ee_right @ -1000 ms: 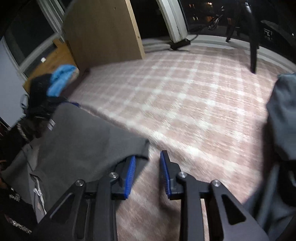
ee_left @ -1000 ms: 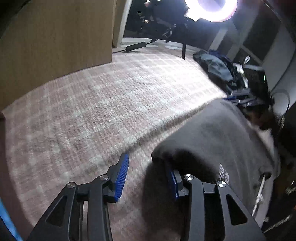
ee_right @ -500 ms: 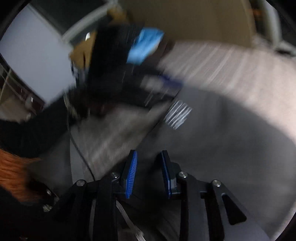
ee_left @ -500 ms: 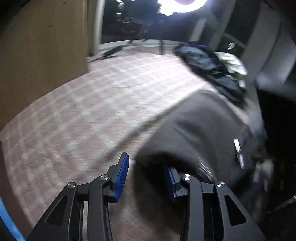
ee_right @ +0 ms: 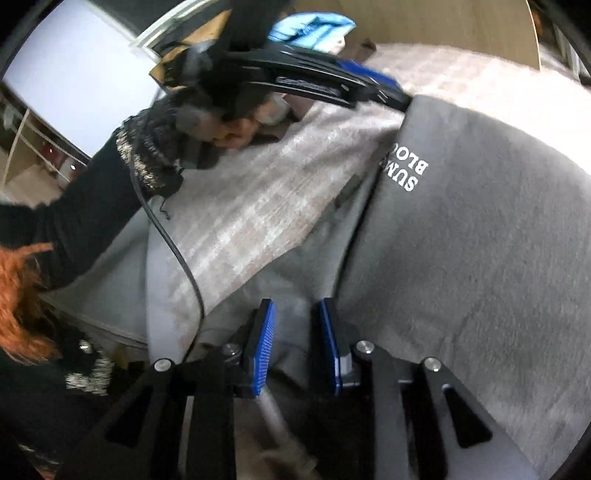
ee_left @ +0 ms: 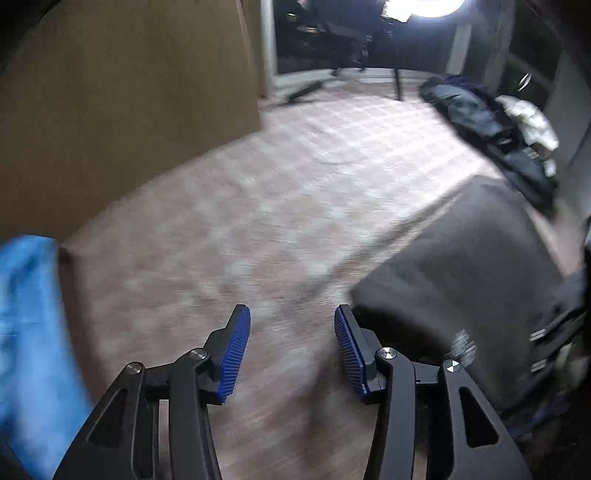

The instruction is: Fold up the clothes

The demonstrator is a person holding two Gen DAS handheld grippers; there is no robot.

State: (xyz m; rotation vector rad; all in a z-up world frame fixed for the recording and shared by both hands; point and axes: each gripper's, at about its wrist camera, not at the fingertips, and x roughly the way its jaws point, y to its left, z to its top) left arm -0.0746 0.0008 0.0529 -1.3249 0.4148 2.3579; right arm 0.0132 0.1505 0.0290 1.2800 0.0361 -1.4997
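While my left hand-held gripper points down at the floor, its view shows a pale pink checked carpet running back to a tall wooden panel on the left and a dark doorway with a bright ring light at the top. A heap of dark and white clothes lies at the far right edge of the carpet, and a blurred blue cloth fills the near left corner. The grey sweatshirt lies on the carpet just right of my left jaws, which have just been opening and stand fairly wide with only bare carpet between them. In the right wrist view, the same sweatshirt spreads over most of the frame, folded over itself, with white lettering reading upside down near its upper edge. My right hand-held gripper sits low over its lighter grey part, jaws narrow; I cannot tell whether the pads pinch the fabric. My left hand, in a dark knitted sleeve, holds the other gripper at the sweatshirt's far corner.
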